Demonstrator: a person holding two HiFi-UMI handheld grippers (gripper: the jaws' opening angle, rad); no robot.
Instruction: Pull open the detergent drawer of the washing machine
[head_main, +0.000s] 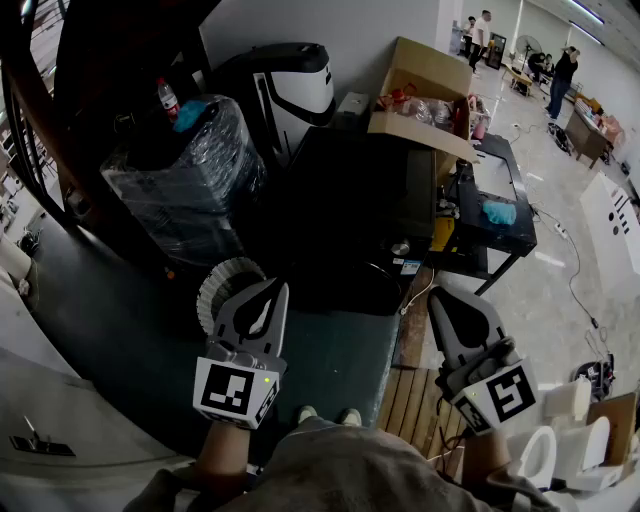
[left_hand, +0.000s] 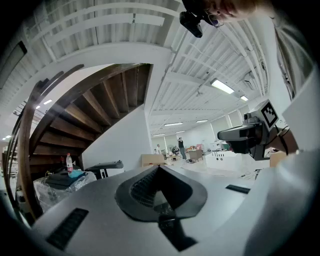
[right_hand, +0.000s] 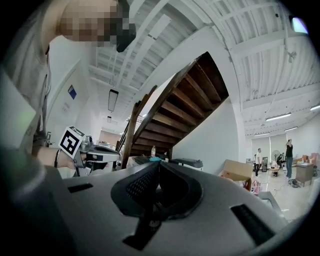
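The left claw (head_main: 268, 292) and right claw (head_main: 438, 296) are both pressed together, empty, held level. The detergent drawer cannot be made out in any of the 3 views. Good practice: find the washing machine first, then spread 1 claw before reaching for the drawer front.

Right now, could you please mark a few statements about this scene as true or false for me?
1. The left tool and the right tool are both shut, with nothing between their jaws. True.
2. The cardboard box is closed. False: the cardboard box has its flaps open, and items show inside it.
3. A red-capped bottle stands on the plastic-wrapped bundle. True.
4. Nobody else is in the room. False: people stand far off, at the upper right of the head view.
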